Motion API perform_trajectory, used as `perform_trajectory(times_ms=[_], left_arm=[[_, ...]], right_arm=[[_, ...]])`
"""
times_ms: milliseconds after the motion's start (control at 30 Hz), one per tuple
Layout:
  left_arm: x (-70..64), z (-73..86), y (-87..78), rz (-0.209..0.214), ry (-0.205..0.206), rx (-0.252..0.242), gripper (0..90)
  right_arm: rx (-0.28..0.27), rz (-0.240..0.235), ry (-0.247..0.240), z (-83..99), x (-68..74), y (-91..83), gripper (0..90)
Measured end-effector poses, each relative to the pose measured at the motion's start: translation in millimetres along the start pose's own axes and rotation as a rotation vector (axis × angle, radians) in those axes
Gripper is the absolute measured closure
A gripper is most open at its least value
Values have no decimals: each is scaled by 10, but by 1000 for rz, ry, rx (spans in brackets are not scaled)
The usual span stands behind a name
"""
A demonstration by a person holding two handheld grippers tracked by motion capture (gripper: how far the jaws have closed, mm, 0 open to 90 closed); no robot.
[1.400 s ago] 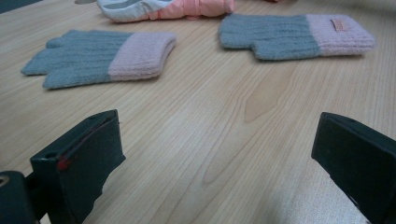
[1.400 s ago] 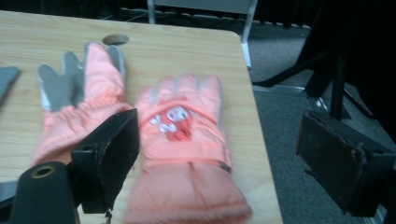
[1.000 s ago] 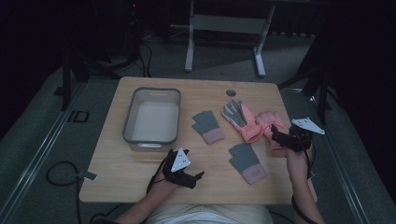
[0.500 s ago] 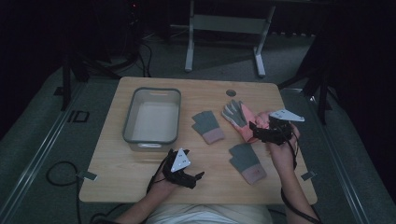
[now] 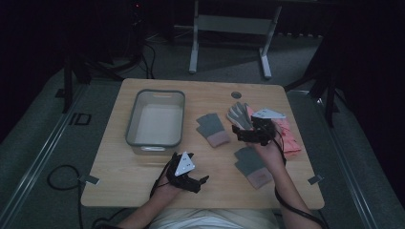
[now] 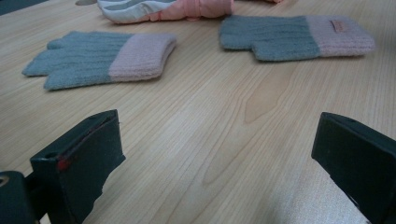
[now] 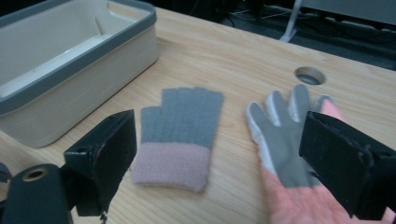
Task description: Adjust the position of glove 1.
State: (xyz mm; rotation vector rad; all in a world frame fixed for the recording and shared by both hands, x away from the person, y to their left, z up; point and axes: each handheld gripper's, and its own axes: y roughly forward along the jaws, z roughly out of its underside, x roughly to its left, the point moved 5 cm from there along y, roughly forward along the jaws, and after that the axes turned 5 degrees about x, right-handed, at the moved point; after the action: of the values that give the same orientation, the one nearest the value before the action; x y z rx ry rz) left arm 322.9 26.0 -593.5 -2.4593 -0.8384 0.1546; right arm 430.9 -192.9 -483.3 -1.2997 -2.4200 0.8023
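High view first, from my side of the table [image 5: 143, 191] outward: my left gripper [image 5: 188, 174] rests low on the wood near the front edge, where it sat a second ago, with no change I can make out. In the left gripper view its jaws stand wide apart with bare wood between them, so it is released and holds nothing.

Further out, my right gripper [image 5: 246, 134] has moved. A second ago it was over the pink glove [image 5: 289, 136] at the right side of the table; half a second ago it had started to swing inward; now it sits more to the centre, above the gap between the gloves, pointing left toward the tray. In the right gripper view its jaws are spread wide and empty, released.

Just nearer than that gripper lies one grey knit glove with a pink cuff [image 5: 252, 164], partly under my forearm. A second knit glove [image 7: 180, 130] lies flat just beyond, between the jaws in the right gripper view, fingers pointing away. Just to its right is the grey-palmed glove [image 7: 285, 140], its pink cuff running under the right jaw; I can't tell whether they touch.

Beyond and to the left stands the grey-rimmed tray [image 5: 155, 93], apart from the gloves. Farthest is the round hole in the tabletop [image 5: 236, 94].
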Motion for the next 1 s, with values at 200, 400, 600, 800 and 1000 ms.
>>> perform_trajectory(times_ms=[200, 400, 600, 800, 1000], left_arm=[[2, 0, -1, 1, 0, -1, 14], [0, -1, -1, 1, 0, -1, 14], [6, 0, -4, 3, 1, 0, 14], [8, 1, -6, 4, 0, 0, 14], [9, 3, -4, 7, -7, 2, 14]], right_arm=[[12, -52, -2, -34, 94, 249, 237], [42, -66, -20, -83, 155, 491, 330], [88, -79, -32, -73, 208, 793, 396], [146, -75, -51, -38, 224, 1044, 430], [208, -55, -37, -39, 173, 1246, 477]])
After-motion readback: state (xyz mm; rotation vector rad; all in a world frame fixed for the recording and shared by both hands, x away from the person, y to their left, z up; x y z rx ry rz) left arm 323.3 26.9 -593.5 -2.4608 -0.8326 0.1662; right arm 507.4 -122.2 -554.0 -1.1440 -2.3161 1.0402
